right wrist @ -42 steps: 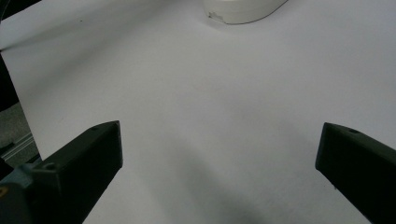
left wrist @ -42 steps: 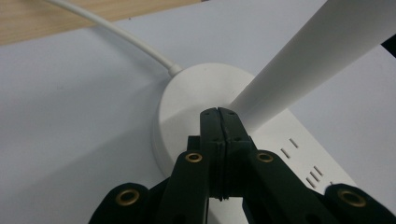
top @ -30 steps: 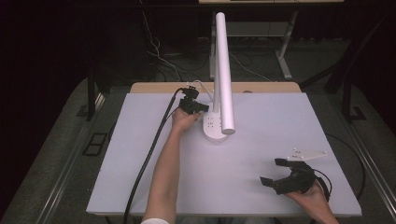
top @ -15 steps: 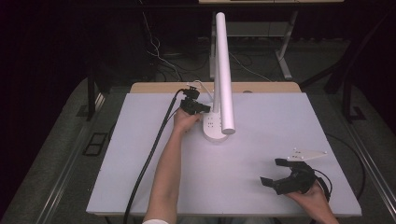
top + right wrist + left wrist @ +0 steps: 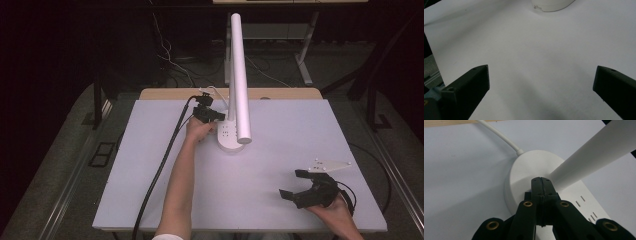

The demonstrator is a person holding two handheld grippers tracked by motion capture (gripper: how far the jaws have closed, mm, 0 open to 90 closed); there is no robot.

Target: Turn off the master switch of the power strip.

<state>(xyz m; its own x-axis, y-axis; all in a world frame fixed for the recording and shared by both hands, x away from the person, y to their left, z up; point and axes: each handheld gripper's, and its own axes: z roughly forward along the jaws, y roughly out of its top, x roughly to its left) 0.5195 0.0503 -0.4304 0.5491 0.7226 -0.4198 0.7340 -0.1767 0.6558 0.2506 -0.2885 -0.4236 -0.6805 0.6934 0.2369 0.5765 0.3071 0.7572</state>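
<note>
A white desk lamp stands at the back middle of the white table point(image 5: 150, 165). Its oval base point(image 5: 228, 139) carries a long tube head point(image 5: 239, 75) that reaches toward me. My left gripper point(image 5: 219, 118) is shut, its tips resting on the top of the base beside the stem. In the left gripper view the closed jaws point(image 5: 540, 180) touch the base point(image 5: 531, 162) right where the stem point(image 5: 594, 155) rises. Near the front right, my right gripper point(image 5: 290, 183) is held open over bare table. The right gripper view point(image 5: 541, 71) has nothing between the jaws, with the lamp base point(image 5: 551, 6) far ahead.
The lamp's white cable point(image 5: 499, 136) runs off the back of the base toward the wooden strip point(image 5: 165, 94) behind the table. A thick black cable point(image 5: 160, 170) trails from my left gripper down the left side. Dark floor and desk legs surround the table.
</note>
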